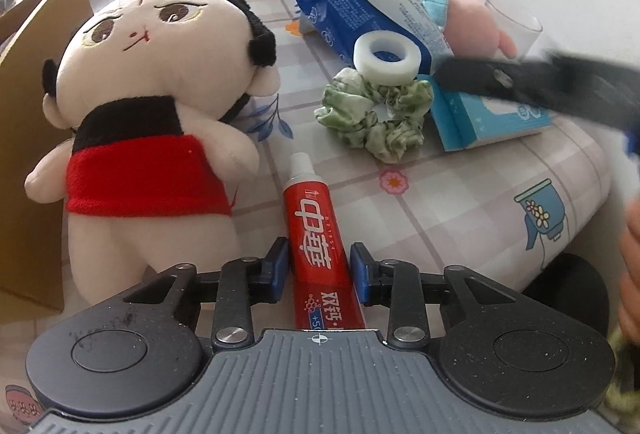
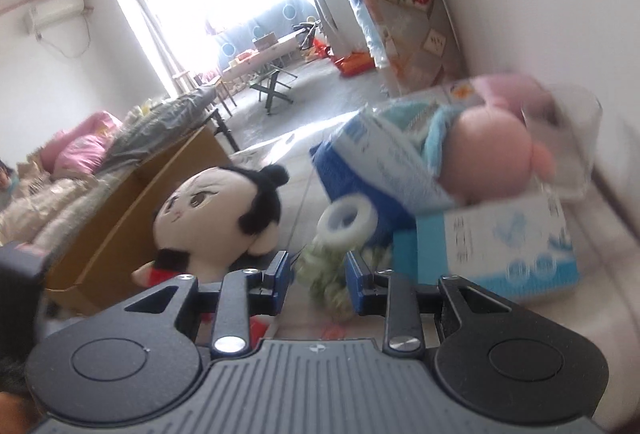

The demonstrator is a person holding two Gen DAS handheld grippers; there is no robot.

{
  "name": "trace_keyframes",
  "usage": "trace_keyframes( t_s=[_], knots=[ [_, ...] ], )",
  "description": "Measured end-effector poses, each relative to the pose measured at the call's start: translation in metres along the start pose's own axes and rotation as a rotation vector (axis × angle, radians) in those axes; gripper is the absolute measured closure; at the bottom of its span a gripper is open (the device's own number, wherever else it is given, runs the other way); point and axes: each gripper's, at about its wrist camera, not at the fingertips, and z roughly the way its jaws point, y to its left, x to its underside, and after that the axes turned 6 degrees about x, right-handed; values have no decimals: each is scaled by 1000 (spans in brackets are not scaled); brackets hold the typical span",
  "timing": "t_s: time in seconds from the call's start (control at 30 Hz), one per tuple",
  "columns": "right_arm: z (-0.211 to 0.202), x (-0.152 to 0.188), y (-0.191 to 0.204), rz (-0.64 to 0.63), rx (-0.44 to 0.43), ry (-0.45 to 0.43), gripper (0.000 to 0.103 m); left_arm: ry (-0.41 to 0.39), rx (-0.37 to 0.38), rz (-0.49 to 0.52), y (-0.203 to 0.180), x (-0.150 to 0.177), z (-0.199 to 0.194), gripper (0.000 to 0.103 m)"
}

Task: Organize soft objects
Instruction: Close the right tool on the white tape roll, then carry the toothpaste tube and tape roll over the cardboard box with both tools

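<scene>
While toothpaste (image 1: 318,234) lies btwn fingers, untouched.

Red toothpaste tube (image 1: 316,234) on patterned tablecloth (image 1: 460,202); clear glass (image 1: 516,24) beside wall; cardboard box (image 1: 28,82) left.

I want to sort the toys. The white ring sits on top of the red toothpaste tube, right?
Not quite. In the left wrist view the white ring rests on the green scrunchie, not the toothpaste tube, which lies apart, nearer, between the left gripper's jaws.
</scene>
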Motion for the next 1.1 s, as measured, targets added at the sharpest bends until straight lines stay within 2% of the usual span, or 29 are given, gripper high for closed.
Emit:
trace_keyframes(
  t_s=[0.2, 0.33, 0.53, 0.7, 0.83, 1.1],
  knots=[
    [38, -16, 4, -61, 94, 33, 73, 18, 19, 3, 3, -1, 1, 69],
    [59, -19, 7, -89, 124, 63, 76, 28, 20, 11, 4, -4, 4, 69],
    [79, -19, 12, -114, 142, 113, 78, 24, 21, 24, 4, -5, 4, 71],
    [88, -18, 23, -188, 152, 127, 79, -3, 27, 23, 5, -2, 2, 73],
    [84, -15, 29, -233, 163, 101, 82, -29, 45, 21, 7, 1, 1, 74],
    [46, -18, 29, -194, 164, 0, 82, -89, 89, 20, 10, 9, -14, 75]
  ],
)
